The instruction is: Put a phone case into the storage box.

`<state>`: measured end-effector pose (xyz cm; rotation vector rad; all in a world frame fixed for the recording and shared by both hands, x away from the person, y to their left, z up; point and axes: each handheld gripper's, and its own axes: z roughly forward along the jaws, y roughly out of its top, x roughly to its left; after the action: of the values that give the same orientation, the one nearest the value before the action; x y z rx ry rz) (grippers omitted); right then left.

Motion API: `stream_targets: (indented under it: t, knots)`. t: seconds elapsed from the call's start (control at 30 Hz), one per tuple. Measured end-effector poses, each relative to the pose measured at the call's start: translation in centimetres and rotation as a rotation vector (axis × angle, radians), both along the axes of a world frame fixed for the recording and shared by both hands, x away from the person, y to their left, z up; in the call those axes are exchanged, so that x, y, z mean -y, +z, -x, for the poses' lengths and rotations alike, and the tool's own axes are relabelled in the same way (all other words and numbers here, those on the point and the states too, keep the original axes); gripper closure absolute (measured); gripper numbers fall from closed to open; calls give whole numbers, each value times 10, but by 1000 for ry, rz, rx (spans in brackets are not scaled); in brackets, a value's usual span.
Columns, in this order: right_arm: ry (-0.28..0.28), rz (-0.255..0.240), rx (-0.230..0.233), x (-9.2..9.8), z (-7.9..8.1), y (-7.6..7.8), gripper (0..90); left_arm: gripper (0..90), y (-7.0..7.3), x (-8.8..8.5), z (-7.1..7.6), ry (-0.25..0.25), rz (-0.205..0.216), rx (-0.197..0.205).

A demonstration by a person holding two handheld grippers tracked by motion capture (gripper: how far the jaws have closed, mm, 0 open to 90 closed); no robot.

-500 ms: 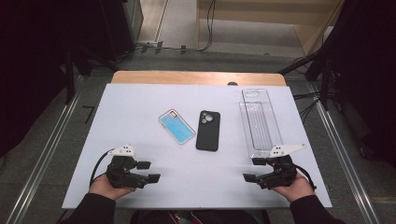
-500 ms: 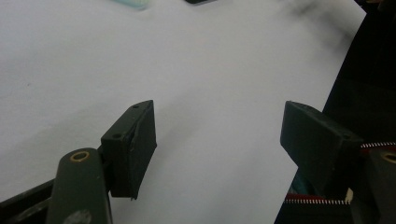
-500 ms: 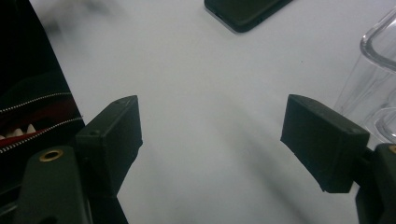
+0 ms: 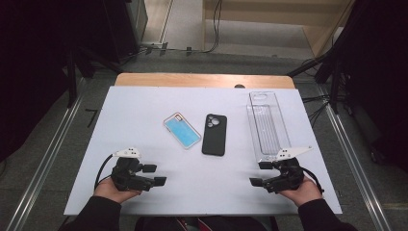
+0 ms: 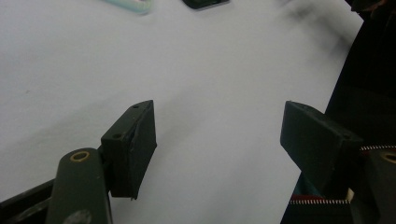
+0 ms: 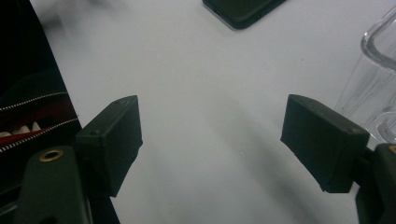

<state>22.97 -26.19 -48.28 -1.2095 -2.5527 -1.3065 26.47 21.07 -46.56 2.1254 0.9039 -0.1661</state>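
Three things lie on my white table (image 4: pixel 144 110), all past my claws: a blue phone case (image 4: pixel 182 130) left of centre, a black phone case (image 4: pixel 214 134) just beside it to the right with a gap between, and a long clear plastic tray (image 4: pixel 267 126) well off to the right, running away from me. The high view shows all three whole, the blue case angled, the black one nearly straight.

My left gripper (image 4: pixel 154 174) sits at the near left of the table, held in my left hand (image 4: pixel 114 190), jaws spread apart and gripping nothing. My right gripper (image 4: pixel 260 173) sits at the near right in my right hand (image 4: pixel 297 191), jaws likewise parted and empty, just short of the tray's near end.

From my left gripper view, bare white table lies between the jaws, and a sliver of each case shows at the top edge. My right gripper view catches a corner of the black case at the top and the tray's clear rounded wall at the right edge. It also shows a red zippered item (image 6: pixel 32 119) past the near table edge; what it is I cannot tell.
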Motion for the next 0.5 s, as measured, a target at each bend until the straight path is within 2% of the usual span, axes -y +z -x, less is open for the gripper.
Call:
stream_targets:
  t: [0.5]
  knots:
    - [-2,-4,8,-1,2,2,185,272,1,-4,0,12,2,0]
